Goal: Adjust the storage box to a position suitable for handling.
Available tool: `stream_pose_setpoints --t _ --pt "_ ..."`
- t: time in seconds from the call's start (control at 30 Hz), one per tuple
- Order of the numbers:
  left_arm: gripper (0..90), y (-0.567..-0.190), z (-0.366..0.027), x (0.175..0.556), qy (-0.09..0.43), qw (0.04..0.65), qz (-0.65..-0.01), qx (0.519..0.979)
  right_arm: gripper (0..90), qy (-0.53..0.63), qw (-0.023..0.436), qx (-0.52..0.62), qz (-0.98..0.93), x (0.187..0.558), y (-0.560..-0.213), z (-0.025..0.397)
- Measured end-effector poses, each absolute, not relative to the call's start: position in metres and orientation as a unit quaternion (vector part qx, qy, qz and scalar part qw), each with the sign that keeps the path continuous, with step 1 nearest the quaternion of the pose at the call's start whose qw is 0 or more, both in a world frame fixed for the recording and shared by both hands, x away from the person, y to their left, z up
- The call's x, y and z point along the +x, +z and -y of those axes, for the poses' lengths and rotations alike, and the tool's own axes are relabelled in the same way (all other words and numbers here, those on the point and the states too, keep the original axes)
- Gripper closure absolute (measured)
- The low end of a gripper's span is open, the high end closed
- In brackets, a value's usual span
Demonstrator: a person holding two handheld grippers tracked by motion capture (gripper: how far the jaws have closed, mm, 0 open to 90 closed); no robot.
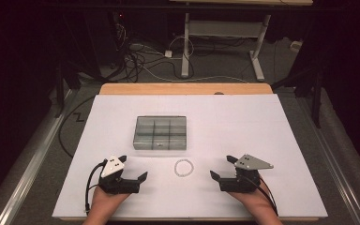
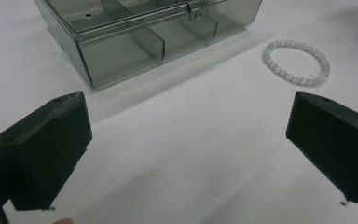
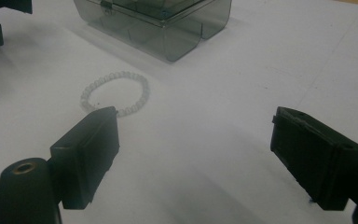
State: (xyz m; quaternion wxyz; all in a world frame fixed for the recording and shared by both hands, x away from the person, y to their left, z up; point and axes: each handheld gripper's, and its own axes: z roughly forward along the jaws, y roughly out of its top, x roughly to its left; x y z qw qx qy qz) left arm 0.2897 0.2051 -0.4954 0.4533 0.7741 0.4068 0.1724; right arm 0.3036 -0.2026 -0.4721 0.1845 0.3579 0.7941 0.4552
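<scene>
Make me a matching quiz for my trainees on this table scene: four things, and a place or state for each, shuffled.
Things:
1. bead bracelet
2. compartment box
3. left gripper
4. right gripper

Places or states:
A. open, at the table's near right
B. clear grey, lid shut, mid-table
C. lying flat between the two grippers
D. open, at the table's near left

Pairs: 1-C, 2-B, 3-D, 4-A

A white bead bracelet (image 1: 184, 168) lies flat on the table, just in front of a closed, smoky transparent compartment box (image 1: 160, 132).
</scene>
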Motion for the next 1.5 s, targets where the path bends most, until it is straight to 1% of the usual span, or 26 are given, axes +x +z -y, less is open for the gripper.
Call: stream_pose_setpoints --t 0.07,0.23,0.47,0.67,0.83,1.03,1.23,1.43,1.5 --pt "0.0 -0.495 -0.205 0.29 0.173 0.453 -0.407 0.774 17.2 0.455 0.181 0.356 -0.796 0.305 -0.472 0.199" --pt "0.0 -0.495 -0.205 0.29 0.173 0.453 -0.407 0.774 21.6 0.456 0.17 0.356 -0.798 0.312 -0.471 0.192" --pt "0.0 -0.495 -0.205 0.289 0.173 0.455 -0.407 0.773 32.6 0.445 0.158 0.345 -0.811 0.323 -0.473 0.172" --pt "0.0 -0.495 -0.206 0.289 0.173 0.457 -0.406 0.772 45.3 0.44 0.135 0.341 -0.82 0.334 -0.475 0.156" --pt "0.0 -0.495 -0.206 0.289 0.172 0.457 -0.406 0.773 53.4 0.439 0.124 0.341 -0.822 0.34 -0.475 0.145" --pt "0.0 -0.495 -0.206 0.289 0.171 0.457 -0.405 0.773 58.2 0.434 0.112 0.346 -0.824 0.348 -0.475 0.136" --pt "0.0 -0.495 -0.206 0.289 0.171 0.457 -0.405 0.773 62.7 0.424 0.114 0.346 -0.829 0.353 -0.476 0.13" --pt "0.0 -0.495 -0.206 0.289 0.171 0.457 -0.405 0.773 65.4 0.406 0.119 0.35 -0.836 0.357 -0.48 0.127" --pt "0.0 -0.495 -0.206 0.289 0.171 0.457 -0.405 0.773 67.4 0.403 0.114 0.357 -0.835 0.36 -0.482 0.127"
